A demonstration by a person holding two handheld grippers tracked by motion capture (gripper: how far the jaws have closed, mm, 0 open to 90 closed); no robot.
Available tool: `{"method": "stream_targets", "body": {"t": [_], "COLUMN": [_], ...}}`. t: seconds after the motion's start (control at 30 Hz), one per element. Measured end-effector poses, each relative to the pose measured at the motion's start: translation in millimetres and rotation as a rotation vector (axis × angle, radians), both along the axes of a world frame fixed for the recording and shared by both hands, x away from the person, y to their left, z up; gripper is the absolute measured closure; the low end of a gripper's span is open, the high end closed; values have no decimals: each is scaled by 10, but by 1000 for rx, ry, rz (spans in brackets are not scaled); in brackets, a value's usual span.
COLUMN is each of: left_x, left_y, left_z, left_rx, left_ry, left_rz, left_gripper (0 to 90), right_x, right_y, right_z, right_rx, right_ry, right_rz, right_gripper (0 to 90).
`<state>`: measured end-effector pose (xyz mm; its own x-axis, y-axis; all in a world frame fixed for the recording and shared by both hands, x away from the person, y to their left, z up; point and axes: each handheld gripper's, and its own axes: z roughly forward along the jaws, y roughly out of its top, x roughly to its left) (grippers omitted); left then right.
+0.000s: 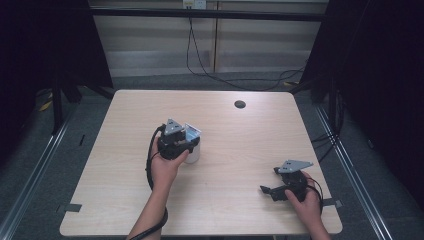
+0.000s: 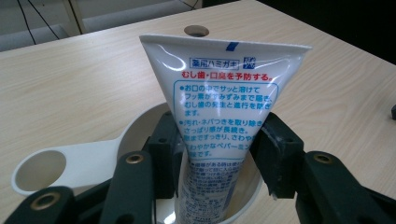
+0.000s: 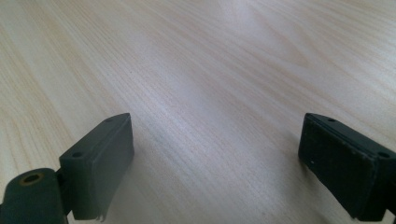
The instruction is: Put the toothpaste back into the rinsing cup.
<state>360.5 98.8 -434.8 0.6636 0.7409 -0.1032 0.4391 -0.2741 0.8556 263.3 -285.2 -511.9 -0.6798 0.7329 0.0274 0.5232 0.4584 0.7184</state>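
Observation:
A white toothpaste tube (image 2: 224, 93) with blue and red print stands cap-down in a white cup (image 2: 88, 161) that has a ring handle. The tube's flat crimped end points up. My left gripper (image 2: 217, 144) is shut on the tube, one jaw pressing each side just above the cup's rim. From above, the tube (image 1: 192, 132) and cup (image 1: 194, 155) sit left of the table's centre, with the left gripper (image 1: 187, 143) over them. My right gripper (image 1: 269, 180) hovers low near the front right of the table. Its jaws (image 3: 215, 154) are wide open over bare wood.
The light wooden table (image 1: 230, 210) has a round cable hole (image 1: 240, 104) near its far edge. Black cables (image 1: 200, 55) hang down the wall behind it. Dark curtains and metal rails flank both sides.

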Motion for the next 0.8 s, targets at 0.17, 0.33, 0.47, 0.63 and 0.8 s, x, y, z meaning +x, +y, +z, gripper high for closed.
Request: {"method": "stream_targets", "body": {"t": [0.17,0.33,0.47,0.63,0.8], "left_x": [0,1,1,-6,-7], "left_y": [17,28,42,42,48], "left_z": [22,28,43,64,81], "left_rx": [2,-7,-16,-2,-4], "left_ry": [-8,-7,-9,-21,-23], "left_rz": [3,8,17,12,20], "left_gripper": [508,490,448,430,363], "right_x": [0,0,0,-1,-1], "right_y": [0,0,1,1,1], "right_z": [0,0,0,0,0], "right_rx": [0,-1,-2,-2,-2], "right_ry": [0,0,-1,-1,0], "right_rz": [0,0,0,0,0], "right_gripper": [101,101,101,101,101]}}
